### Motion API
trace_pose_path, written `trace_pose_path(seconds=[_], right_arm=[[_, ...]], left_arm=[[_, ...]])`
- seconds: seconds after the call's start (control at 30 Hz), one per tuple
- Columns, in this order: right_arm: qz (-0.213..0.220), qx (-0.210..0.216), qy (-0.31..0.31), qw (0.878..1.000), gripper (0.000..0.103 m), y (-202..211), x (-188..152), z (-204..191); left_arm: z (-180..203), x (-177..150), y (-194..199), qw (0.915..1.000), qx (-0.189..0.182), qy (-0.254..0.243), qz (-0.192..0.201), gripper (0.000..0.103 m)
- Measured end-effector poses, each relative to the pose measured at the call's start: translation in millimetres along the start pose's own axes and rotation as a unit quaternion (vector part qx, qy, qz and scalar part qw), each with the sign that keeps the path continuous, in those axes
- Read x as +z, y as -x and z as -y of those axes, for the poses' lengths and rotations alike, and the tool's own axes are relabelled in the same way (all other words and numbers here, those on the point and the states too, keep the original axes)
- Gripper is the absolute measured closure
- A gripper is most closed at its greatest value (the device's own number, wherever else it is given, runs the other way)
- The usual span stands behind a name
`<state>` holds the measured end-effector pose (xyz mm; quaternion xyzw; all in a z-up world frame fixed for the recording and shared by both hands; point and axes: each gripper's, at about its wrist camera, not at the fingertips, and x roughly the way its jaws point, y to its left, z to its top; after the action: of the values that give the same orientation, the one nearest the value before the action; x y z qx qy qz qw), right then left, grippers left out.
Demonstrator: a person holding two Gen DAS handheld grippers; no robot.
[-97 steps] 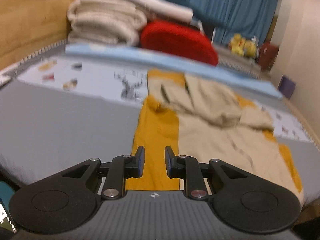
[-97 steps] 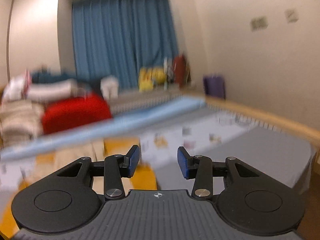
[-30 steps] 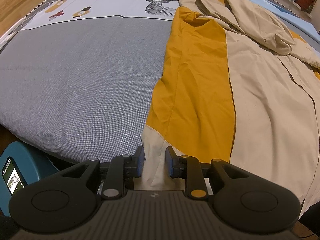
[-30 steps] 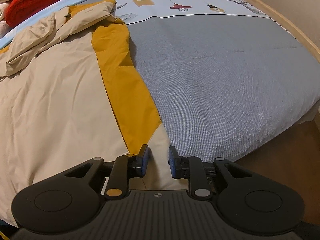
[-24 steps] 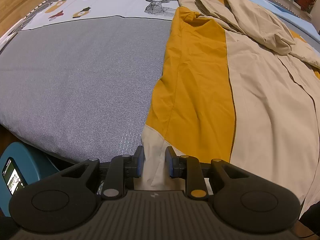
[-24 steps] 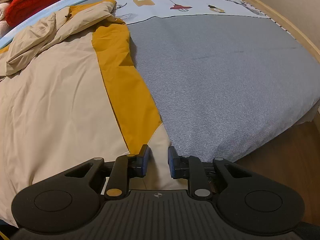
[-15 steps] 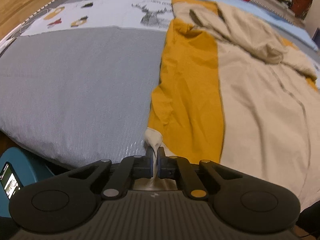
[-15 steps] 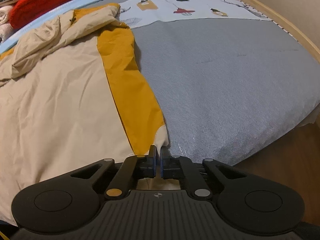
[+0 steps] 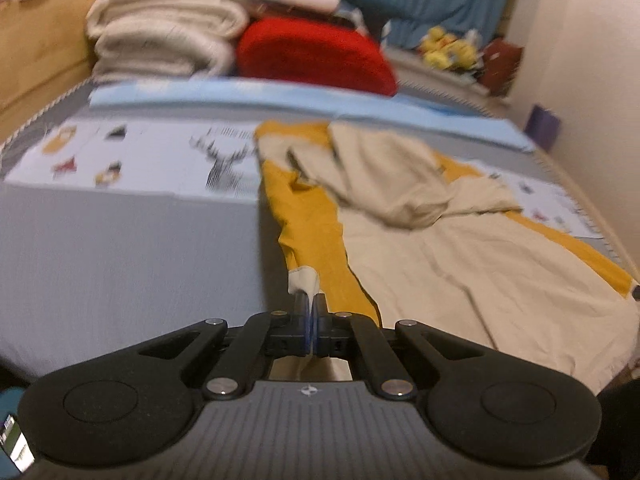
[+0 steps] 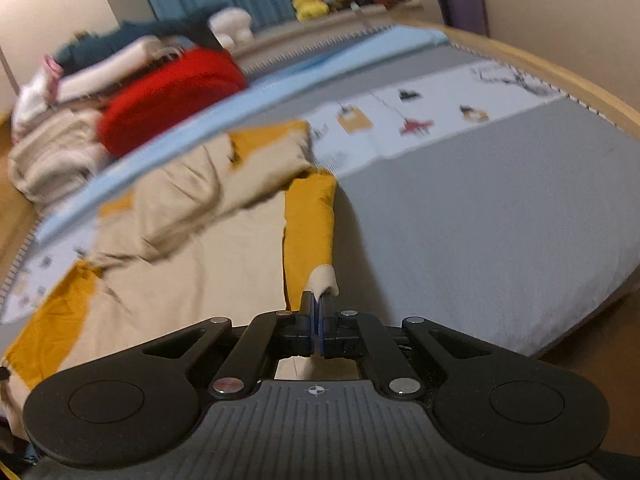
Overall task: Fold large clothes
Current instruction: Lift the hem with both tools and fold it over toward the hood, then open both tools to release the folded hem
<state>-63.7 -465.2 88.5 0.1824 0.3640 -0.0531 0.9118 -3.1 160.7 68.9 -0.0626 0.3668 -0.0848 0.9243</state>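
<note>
Beige-and-mustard garment [image 9: 460, 264] spread on the grey bed [image 9: 120, 248]. Left gripper [image 9: 310, 304], fingers clamped on its left beige hem corner; right gripper [image 10: 319, 306], likewise on the right corner. Only the right view shows the bed's wooden frame [image 10: 560, 76]. A second earlier both pairs of fingers stood apart around the hem, lower down.

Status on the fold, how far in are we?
Early. Done: both near corners gripped, left gripper and right gripper each shut on a cream corner of the beige-and-mustard garment. In hand: those corners raised off the bed. Left: every fold; the far end is bunched, nothing is doubled over.
</note>
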Motion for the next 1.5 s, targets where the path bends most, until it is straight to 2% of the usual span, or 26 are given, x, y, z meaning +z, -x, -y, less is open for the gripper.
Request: trace_pose_path(seconds=[0.17,0.27,0.37,0.47,0.63,0.8,0.87,0.9,0.97,1.0,1.07,1.1,1.17,1.2,1.23,1.27,1.33,1.43,1.47,1.5], right_arm=[[0.028,0.027,0.001,0.999,0.103,61.4,8.7,-0.1],[0.031,0.036,-0.005,0.999,0.103,98.4,6.3,4.1],[0.034,0.041,-0.005,0.999,0.103,123.3,4.3,6.6],[0.028,0.035,-0.016,0.999,0.103,122.0,10.7,10.6],[0.011,0.003,-0.018,1.000,0.103,62.9,35.4,14.2],[-0.001,-0.002,-0.030,1.000,0.103,-30.7,86.0,13.7],[0.002,-0.004,-0.025,1.000,0.101,-66.1,108.0,9.0],[0.008,-0.010,-0.027,1.000,0.097,-82.0,117.1,7.6],[0.037,-0.027,-0.018,0.999,0.091,-105.6,128.2,6.6],[0.047,-0.043,-0.008,0.998,0.089,-115.3,130.0,7.1],[0.062,-0.054,-0.003,0.997,0.081,-128.5,124.4,15.1],[0.057,-0.054,-0.004,0.997,0.076,-135.3,117.8,20.5],[0.007,-0.071,-0.005,0.997,0.076,-155.0,109.6,26.8],[0.016,-0.064,-0.005,0.998,0.075,-157.4,106.5,27.9],[0.021,-0.059,0.002,0.998,0.070,-161.3,102.7,27.9],[0.014,-0.063,0.012,0.998,0.068,-167.1,98.7,26.7],[-0.016,-0.069,0.022,0.997,0.066,-182.8,89.1,26.7],[-0.052,-0.058,0.023,0.997,0.064,-200.0,79.8,24.7],[-0.057,-0.056,0.027,0.996,0.062,-203.2,78.5,23.8],[-0.063,-0.058,0.031,0.996,0.056,-206.9,77.0,22.3]], left_arm=[[-11.6,14.4,55.5,0.9993,-0.033,-0.002,0.017,0.103],[-22.3,15.5,86.3,0.9986,-0.052,0.002,0.008,0.103],[-27.8,15.0,99.4,0.9982,-0.060,0.000,0.000,0.103],[-38.7,21.5,87.2,0.9974,-0.067,0.023,-0.012,0.103],[-58.3,51.2,12.0,0.9970,-0.048,0.052,-0.033,0.103],[-87.6,92.8,-101.3,0.9892,-0.040,0.123,-0.069,0.101],[-103.6,103.9,-143.0,0.9806,-0.030,0.175,-0.083,0.091],[-110.9,105.9,-155.8,0.9765,-0.029,0.196,-0.086,0.078],[-127.2,105.3,-169.5,0.9707,-0.019,0.232,-0.060,0.061],[-135.1,99.6,-172.2,0.9667,-0.014,0.251,-0.050,0.060],[-147.4,88.8,-180.3,0.9541,-0.009,0.288,-0.083,0.060],[-147.5,86.5,-180.0,0.9549,-0.008,0.285,-0.082,0.060],[-137.1,87.9,-181.4,0.9680,0.000,0.235,-0.088,0.060],[-130.7,87.8,-183.8,0.9745,0.007,0.204,-0.092,0.060],[-124.0,87.2,-187.5,0.9803,0.015,0.173,-0.095,0.060],[-117.7,85.2,-192.4,0.9839,0.024,0.147,-0.099,0.060],[-110.8,77.5,-198.3,0.9860,0.036,0.121,-0.110,0.060],[-106.5,76.8,-207.2,0.9857,0.043,0.119,-0.111,0.058],[-104.3,77.5,-211.4,0.9856,0.041,0.125,-0.106,0.056],[-103.9,79.1,-214.1,0.9855,0.039,0.130,-0.103,0.052]])
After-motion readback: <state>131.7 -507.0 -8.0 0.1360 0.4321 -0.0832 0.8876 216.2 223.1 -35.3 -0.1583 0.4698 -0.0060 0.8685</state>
